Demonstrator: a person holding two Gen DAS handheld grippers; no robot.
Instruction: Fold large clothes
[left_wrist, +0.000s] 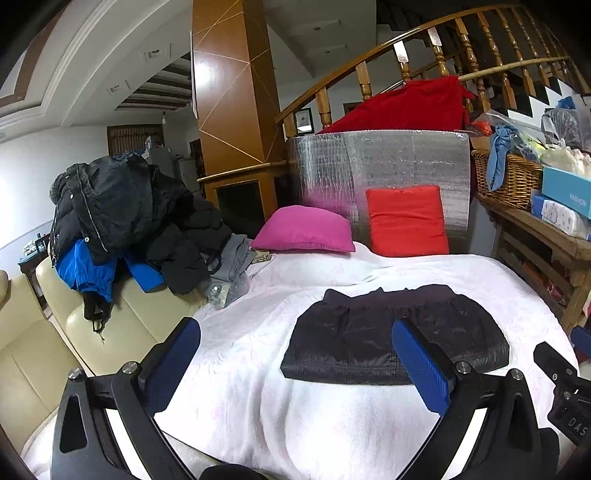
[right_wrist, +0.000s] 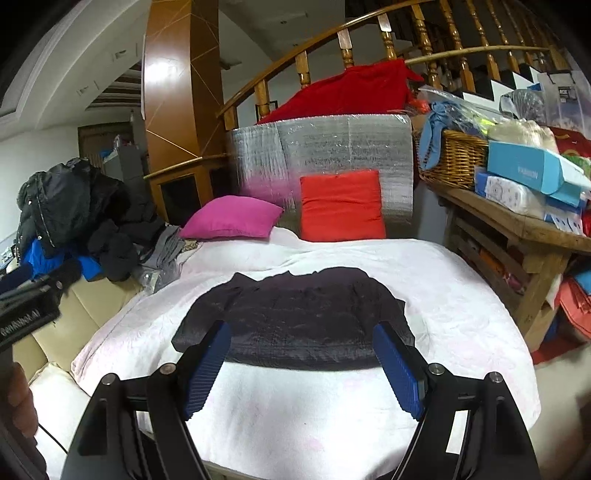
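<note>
Wicker basket (right_wrist: 452, 158) on the wooden shelf (right_wrist: 517, 221) at right holds a blue cloth (right_wrist: 432, 136) draped over its rim plus plastic-wrapped stuff, contents otherwise hard to make out; a light blue box (right_wrist: 532, 171) lies just beside it on top of patterned white packs. The dark garment (right_wrist: 295, 317), already folded into a compact flat rectangle, lies in the middle of the white bedspread (right_wrist: 332, 413), well short of the pink pillow (right_wrist: 232, 218) and the red pillow (right_wrist: 341, 205) leaning on the silver foil panel (right_wrist: 332, 144). Left gripper (left_wrist: 295, 354) has both blue pads spread wide, nothing between them, hovering over the near bedspread, its right pad overlapping the garment's near edge in view. Right gripper (right_wrist: 303, 365) is likewise wide apart and empty, framing the garment's front edge. Left wrist view shows more of the pile of black and blue jackets (left_wrist: 122, 221) on the cream sofa (left_wrist: 44, 332), and a sliver of the other gripper at the right border. Right wrist view shows more shelf clutter, red bags (right_wrist: 576, 310) under it, and at its left edge the other gripper's body with part of a hand (right_wrist: 20, 402).
</note>
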